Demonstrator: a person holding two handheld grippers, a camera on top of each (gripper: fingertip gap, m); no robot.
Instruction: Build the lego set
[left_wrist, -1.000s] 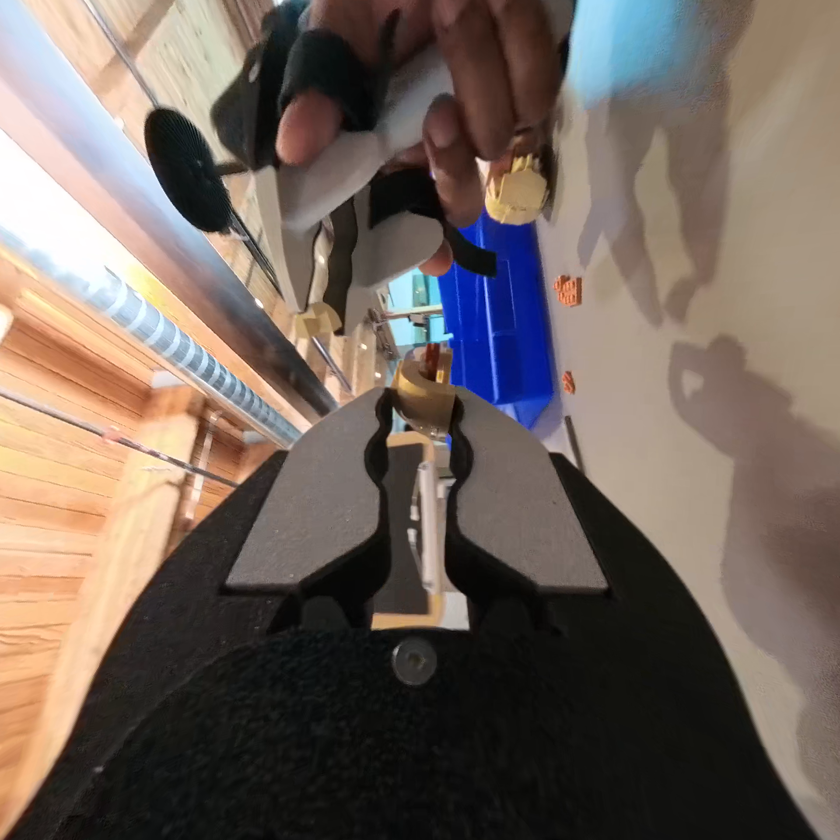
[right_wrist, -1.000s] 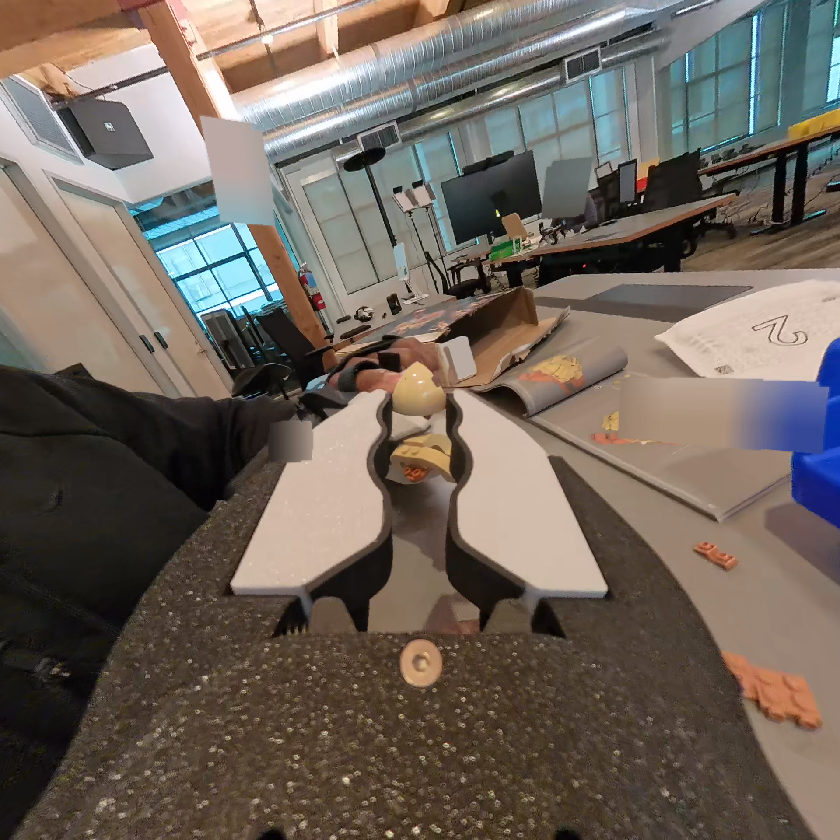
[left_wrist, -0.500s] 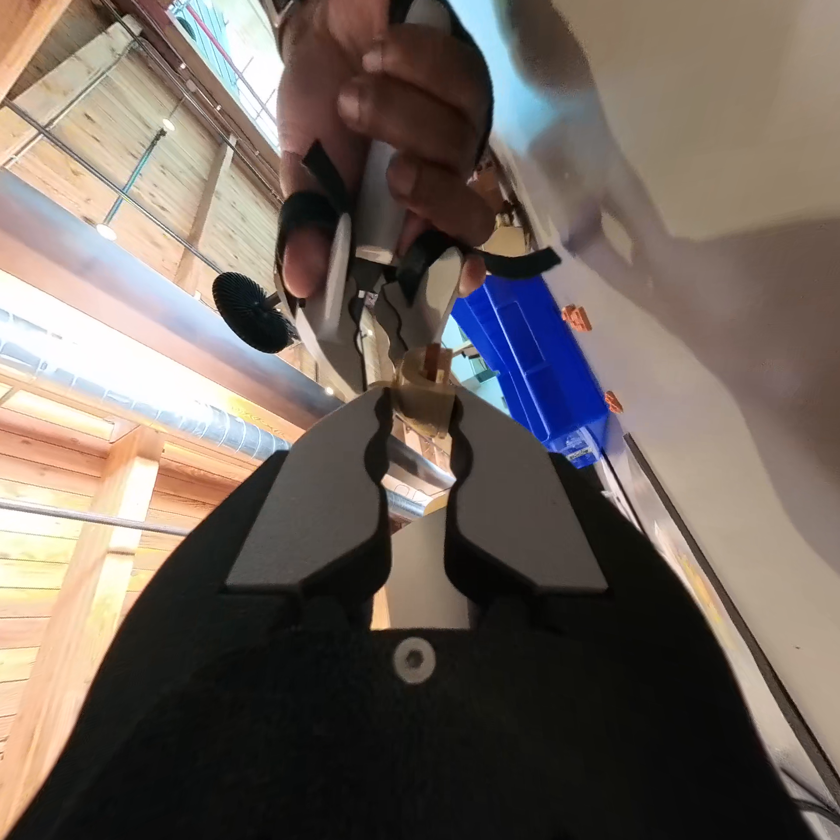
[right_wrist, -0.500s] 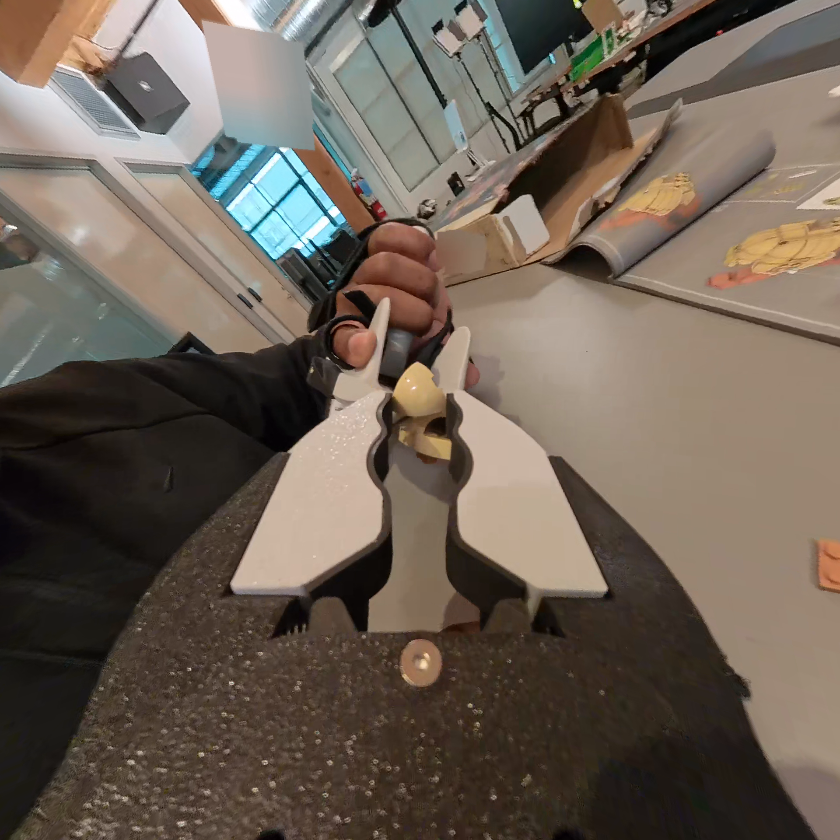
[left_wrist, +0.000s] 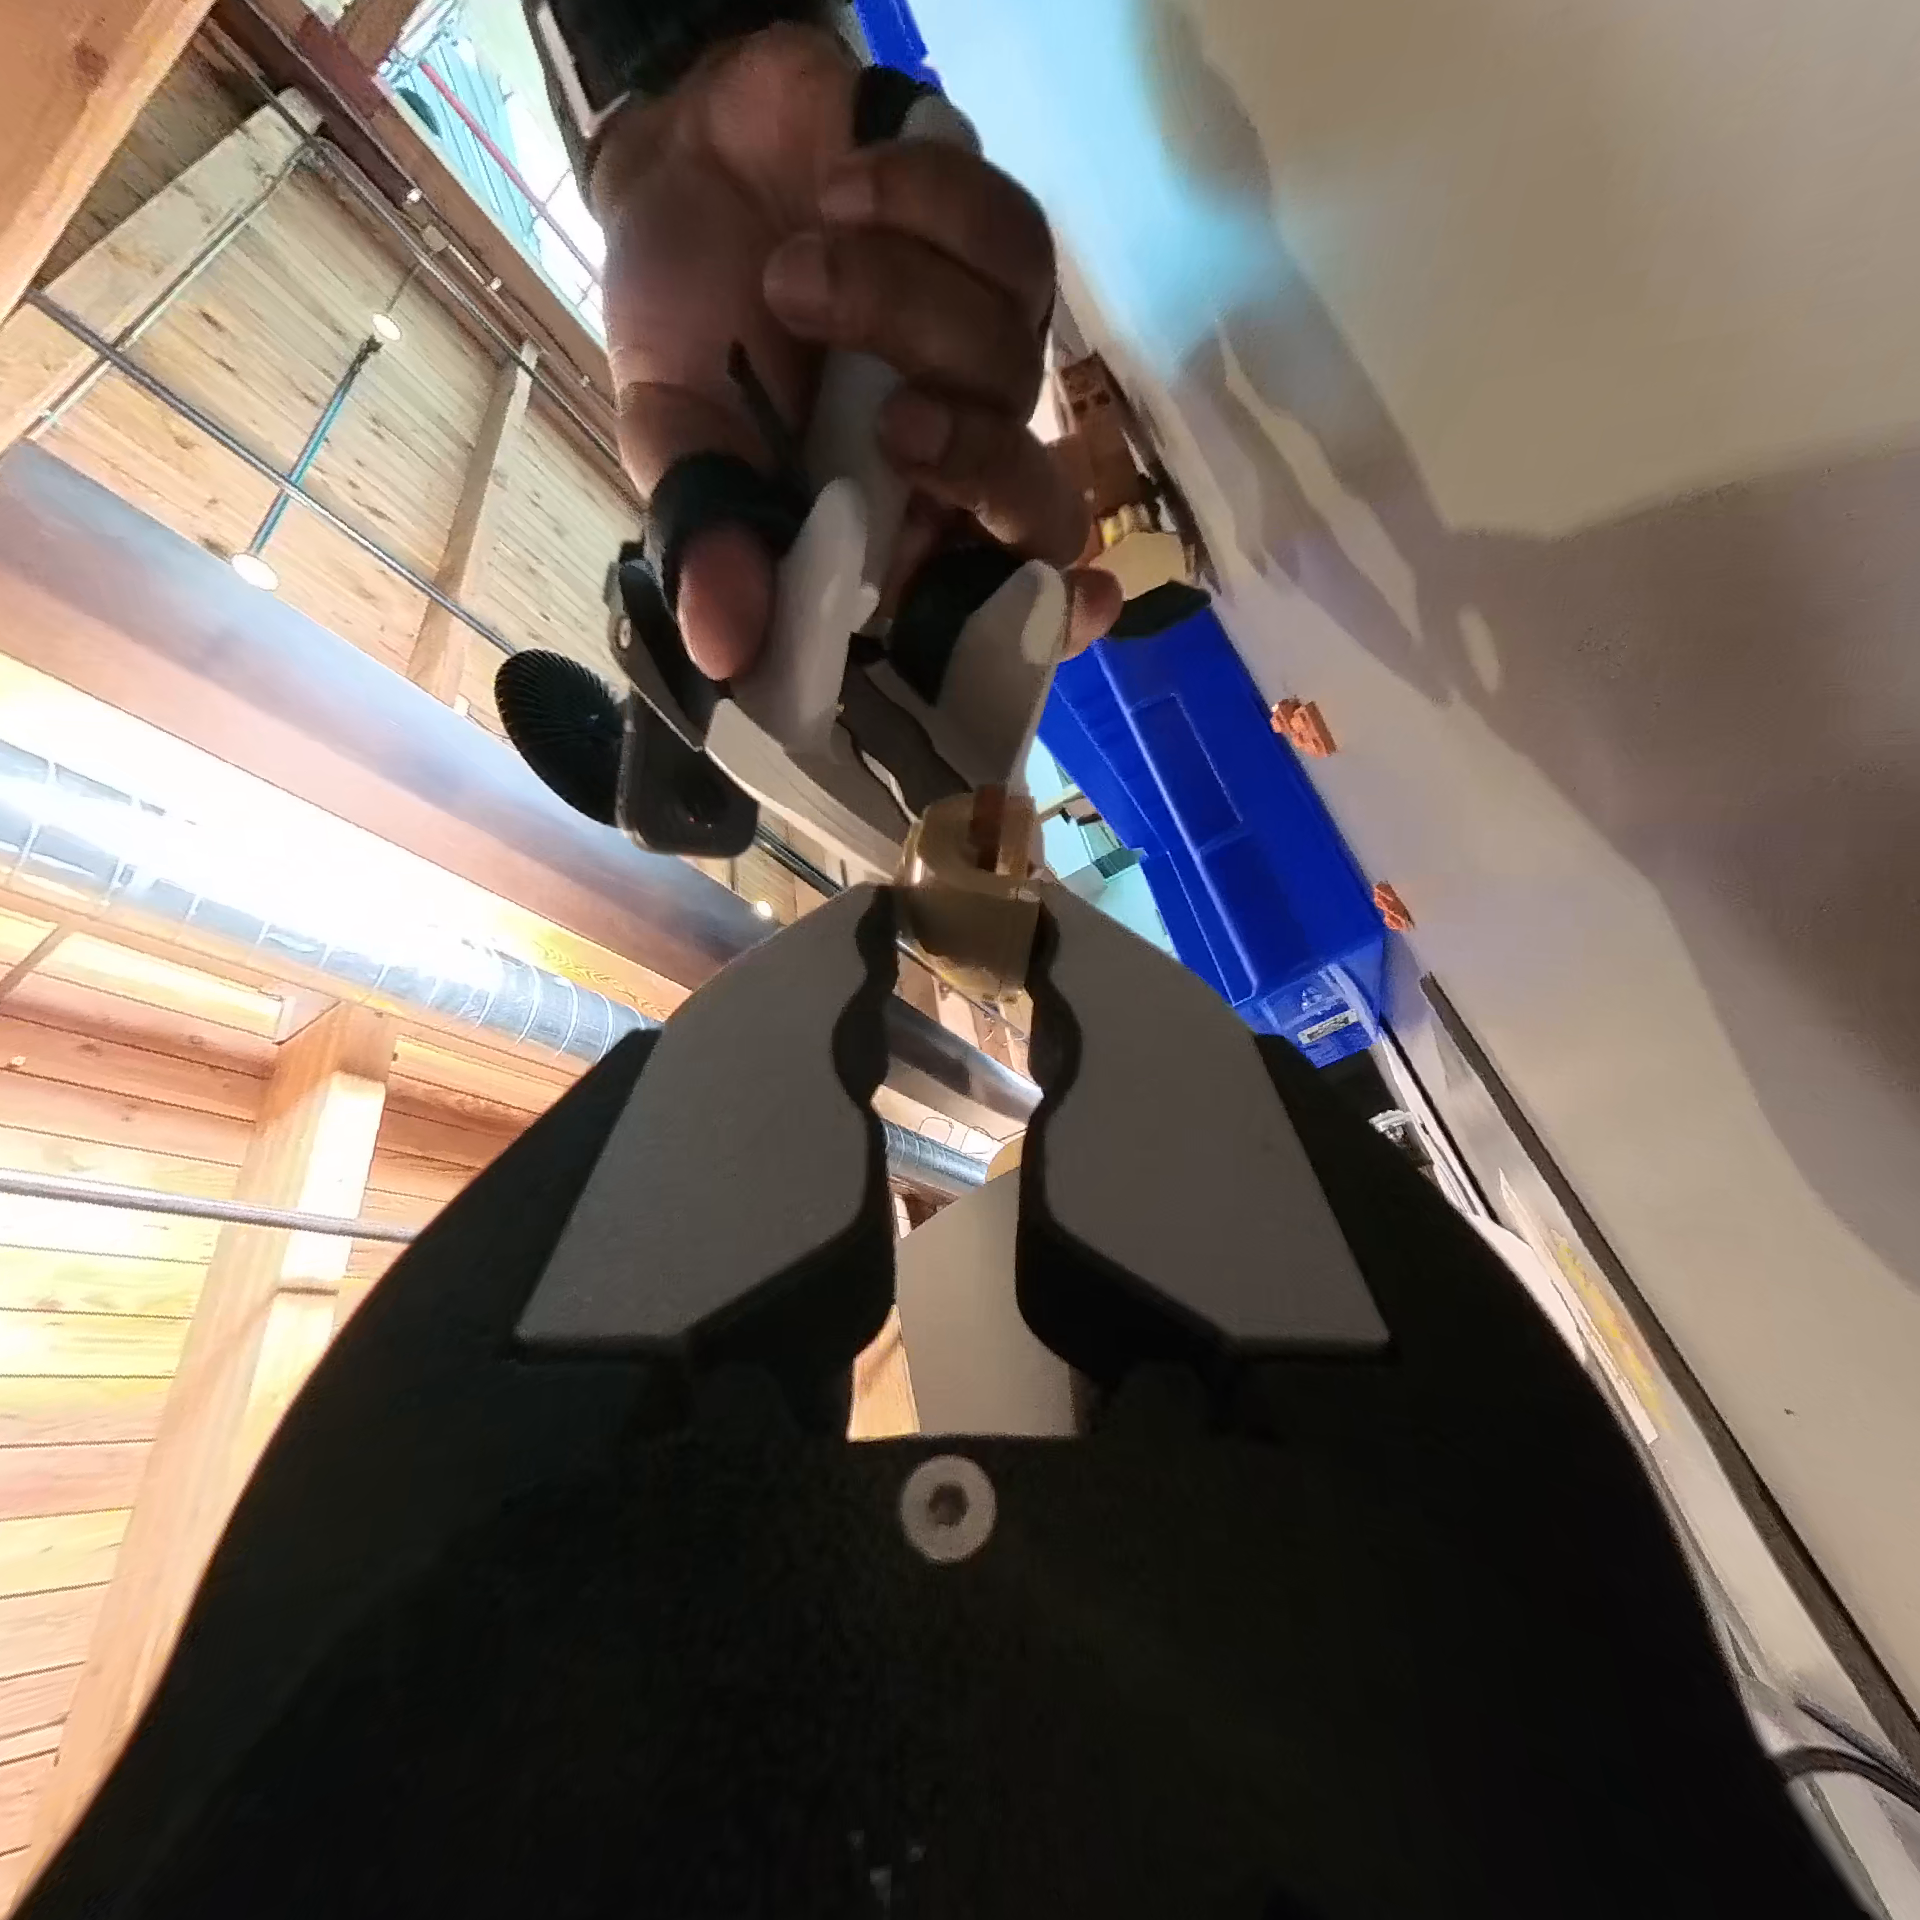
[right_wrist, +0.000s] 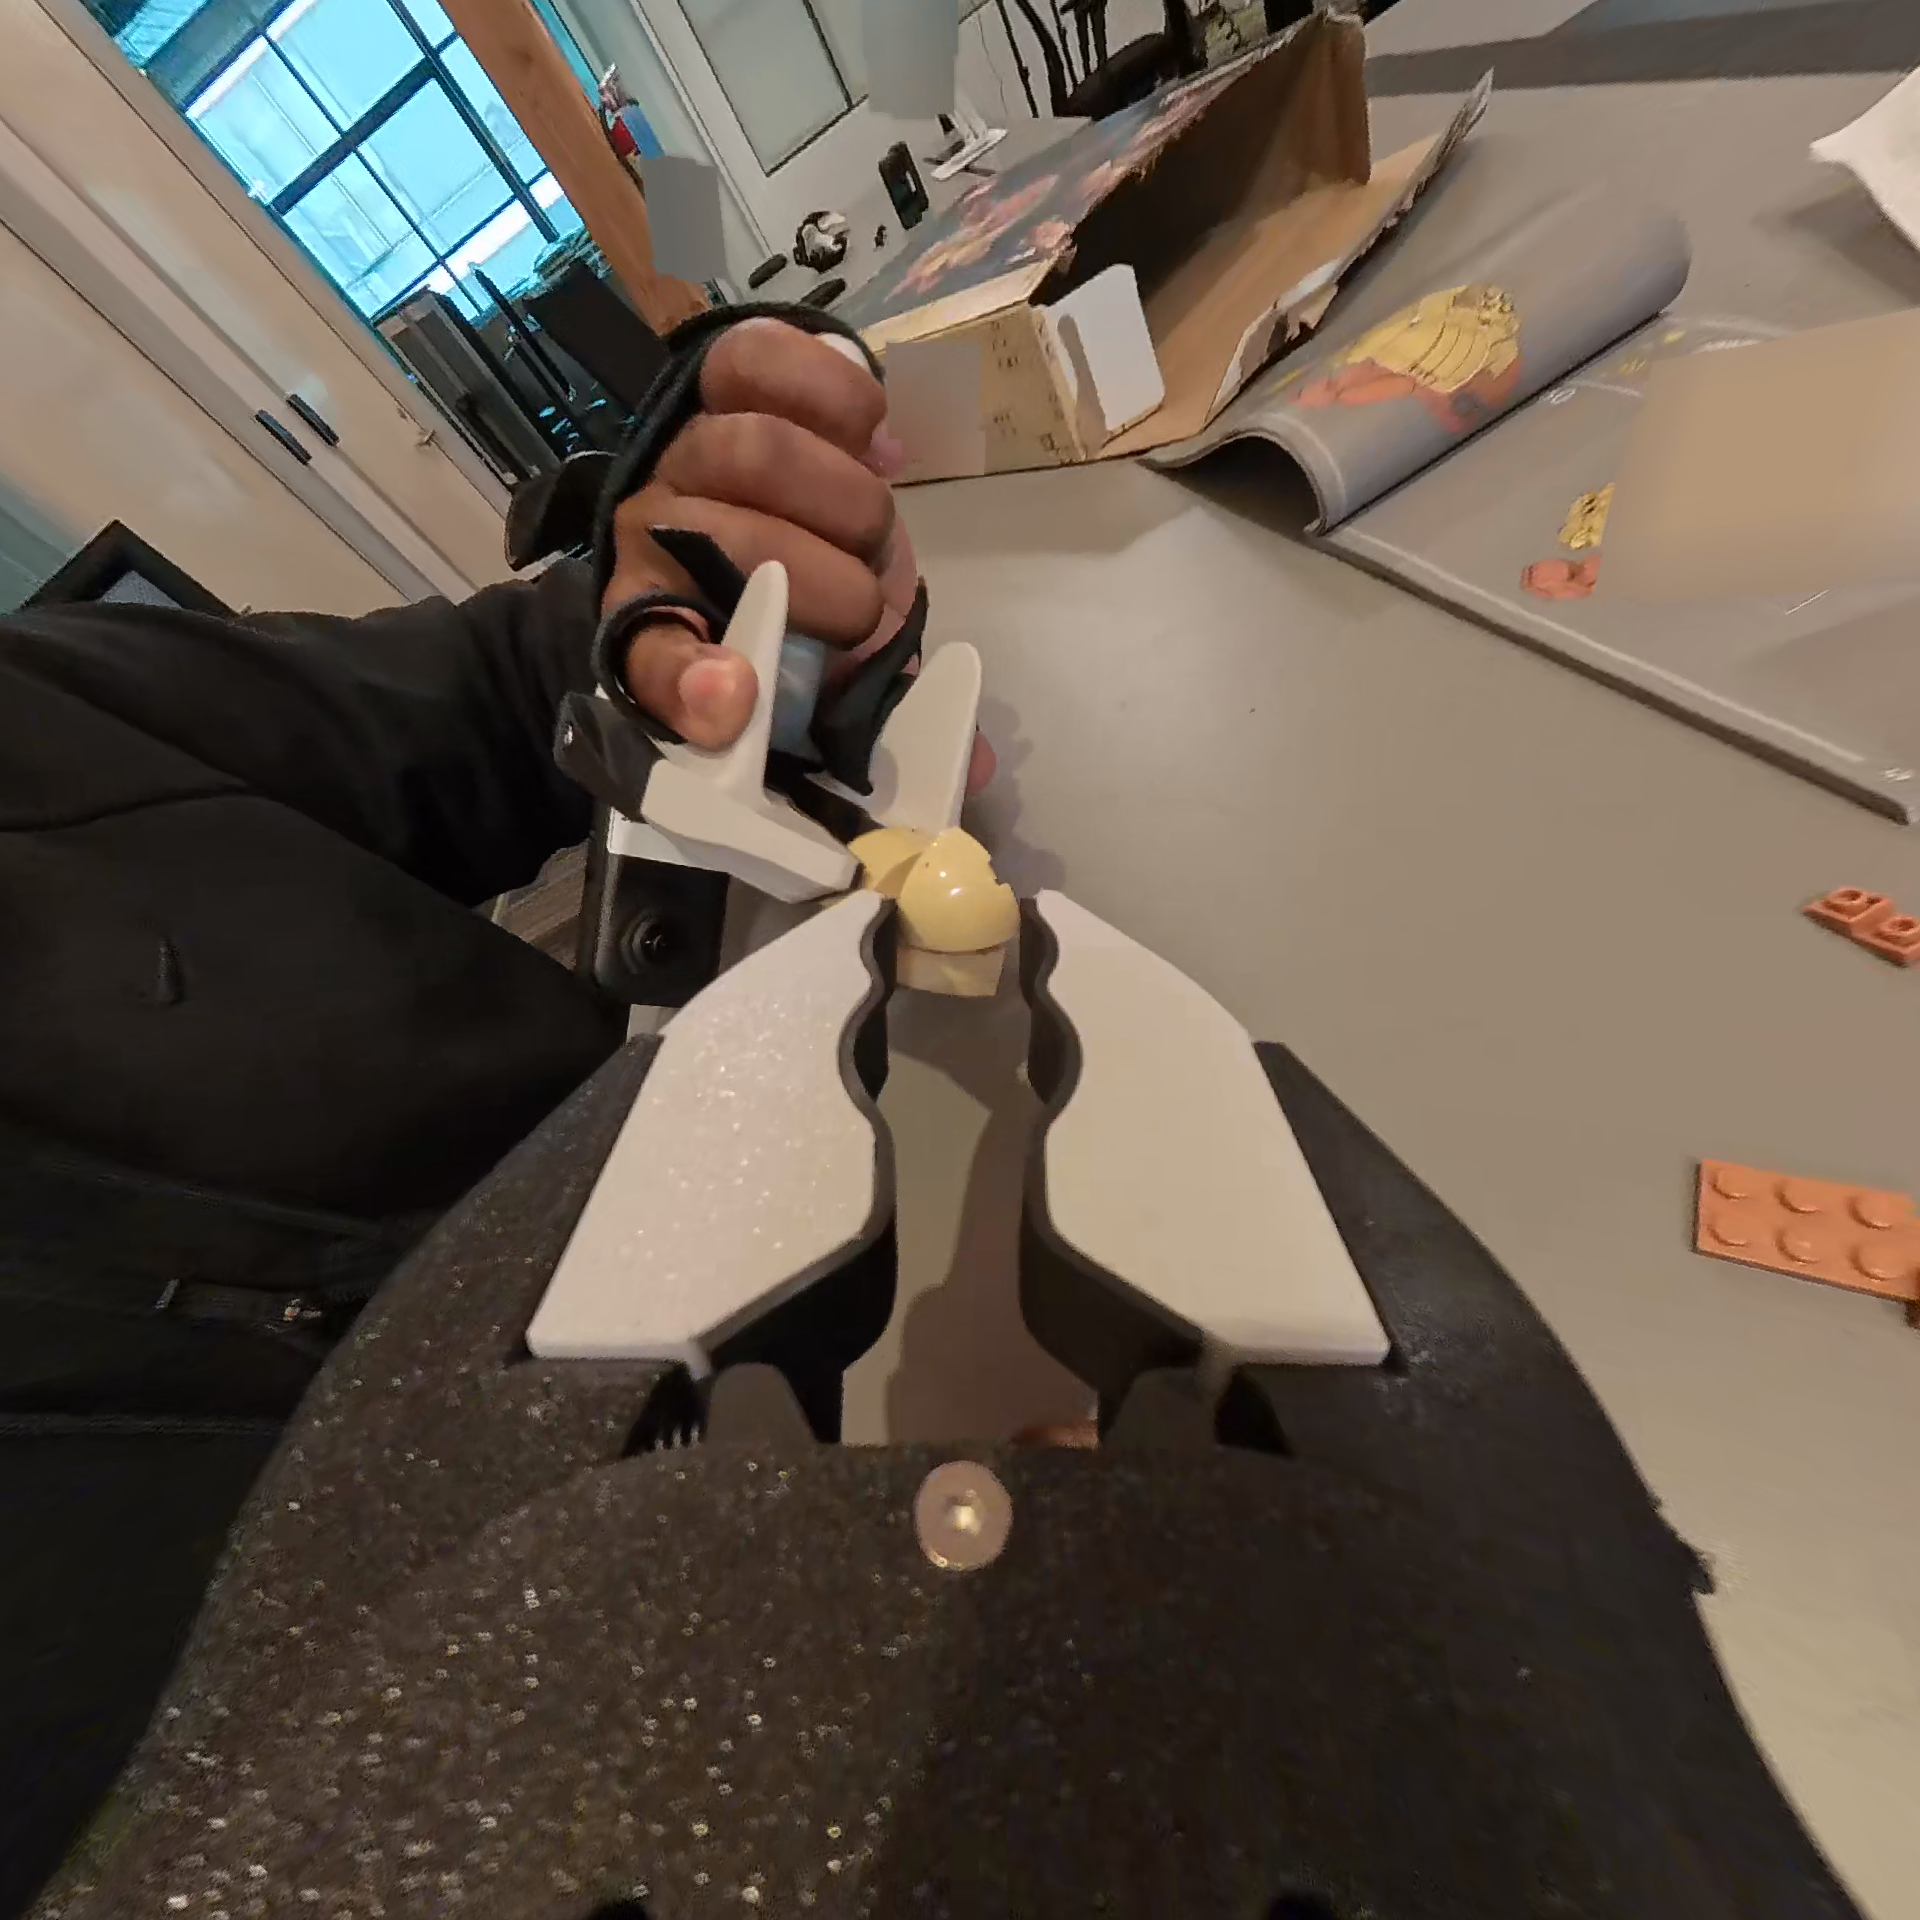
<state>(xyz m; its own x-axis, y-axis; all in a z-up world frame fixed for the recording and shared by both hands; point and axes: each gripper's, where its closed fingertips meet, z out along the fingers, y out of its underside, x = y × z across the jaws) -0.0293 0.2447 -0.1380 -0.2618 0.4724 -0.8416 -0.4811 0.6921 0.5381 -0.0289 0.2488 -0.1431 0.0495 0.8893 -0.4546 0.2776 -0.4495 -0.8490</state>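
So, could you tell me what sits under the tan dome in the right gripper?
Under the dome a flat tan piece shows, both between the right gripper fingertips. The left gripper hides the far side; how they join is unseen.

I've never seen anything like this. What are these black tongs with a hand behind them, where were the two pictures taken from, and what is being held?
There is no robot here. A person holds a hand-squeezed pair of tongs in each hand, and each carries a camera that looks out along its two fingers.

The left wrist view is tipped sideways: the left gripper is shut on a tan lego piece, and the person's other hand brings its tongs to meet it. The grey table runs up the right side, with a blue bin on it.

The right wrist view looks back the other way: the right gripper pinches a rounded tan piece against the left one's part. On the table lie orange lego plates, an open instruction booklet and a torn cardboard box.
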